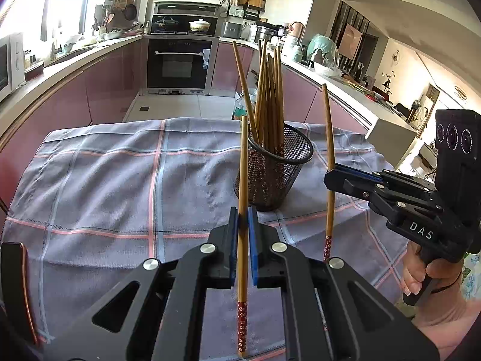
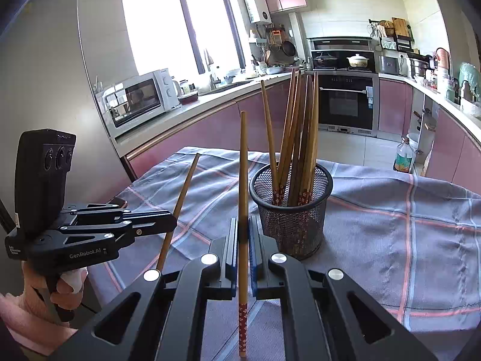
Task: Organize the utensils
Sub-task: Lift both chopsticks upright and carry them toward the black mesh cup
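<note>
Right now your left gripper [image 1: 243,225] pinches one chopstick [image 1: 243,240] between its blue pads, held upright with the red patterned end down near your wrist. Your right gripper [image 2: 243,234] does the same with a second chopstick [image 2: 243,240], also upright and patterned end low. Each gripper sits just beside the other, so each stick shows in the other camera.

Just ahead of both grippers stands the mesh cup [image 1: 275,174] on the checked cloth [image 1: 120,180], already holding a bundle of chopsticks [image 1: 269,105] that lean and fan out above its rim. Beyond it lie the kitchen floor and the oven [image 1: 179,63].

The likely next step is dropping both sticks into the cup, and that is where it could go wrong. The fanned bundle crowds the opening, so a stick coming in may strike the standing ones and skid off the rim. The cup looks light; a sideways knock could tip it or drag it on the loose cloth. Bringing both grippers in together also risks them colliding.
</note>
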`<move>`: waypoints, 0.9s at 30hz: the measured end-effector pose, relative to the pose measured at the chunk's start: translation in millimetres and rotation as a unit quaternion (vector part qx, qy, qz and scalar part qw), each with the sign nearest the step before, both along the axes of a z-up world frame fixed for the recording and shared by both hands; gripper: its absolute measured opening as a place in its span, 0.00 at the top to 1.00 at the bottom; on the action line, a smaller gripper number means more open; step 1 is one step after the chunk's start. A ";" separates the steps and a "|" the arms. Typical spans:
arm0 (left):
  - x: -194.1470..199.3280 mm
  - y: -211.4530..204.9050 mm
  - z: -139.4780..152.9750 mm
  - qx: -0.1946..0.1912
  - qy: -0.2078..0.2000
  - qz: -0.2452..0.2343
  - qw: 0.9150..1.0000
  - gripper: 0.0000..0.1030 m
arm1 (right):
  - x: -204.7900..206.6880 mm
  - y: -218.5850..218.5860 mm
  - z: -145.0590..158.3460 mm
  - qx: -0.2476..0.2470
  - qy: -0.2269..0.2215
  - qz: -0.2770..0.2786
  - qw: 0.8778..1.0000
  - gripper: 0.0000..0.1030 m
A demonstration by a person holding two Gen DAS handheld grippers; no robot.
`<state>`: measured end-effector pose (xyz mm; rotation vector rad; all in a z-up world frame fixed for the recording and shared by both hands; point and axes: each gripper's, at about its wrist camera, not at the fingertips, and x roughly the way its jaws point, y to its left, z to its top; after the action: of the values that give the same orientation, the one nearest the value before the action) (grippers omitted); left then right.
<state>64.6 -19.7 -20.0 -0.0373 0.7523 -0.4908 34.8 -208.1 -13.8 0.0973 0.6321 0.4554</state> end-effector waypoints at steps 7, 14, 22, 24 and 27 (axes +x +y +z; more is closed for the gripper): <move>1.4 -0.6 6.4 -0.006 -0.009 -0.002 1.000 0.93 | 0.4 -2.5 5.2 0.003 -0.010 -0.002 1.000 0.95; -0.7 -2.5 13.7 -0.010 -0.016 -0.003 1.000 0.93 | -0.4 -4.1 9.9 0.006 -0.018 -0.003 1.000 0.95; -0.7 -4.5 21.4 -0.016 -0.025 -0.005 1.000 0.93 | -0.7 -9.3 12.8 0.007 -0.024 -0.008 1.000 0.95; -0.7 -5.3 23.3 -0.018 -0.028 -0.006 0.999 0.93 | -1.0 -9.6 13.6 0.007 -0.024 -0.008 1.000 0.95; -1.0 -6.6 25.6 -0.020 -0.030 -0.008 0.999 0.93 | -0.5 -9.9 14.6 0.007 -0.026 -0.010 1.000 0.95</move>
<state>63.5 -26.3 5.7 -0.0534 0.6848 -0.5200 34.3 -218.1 0.8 0.1045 0.5768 0.4428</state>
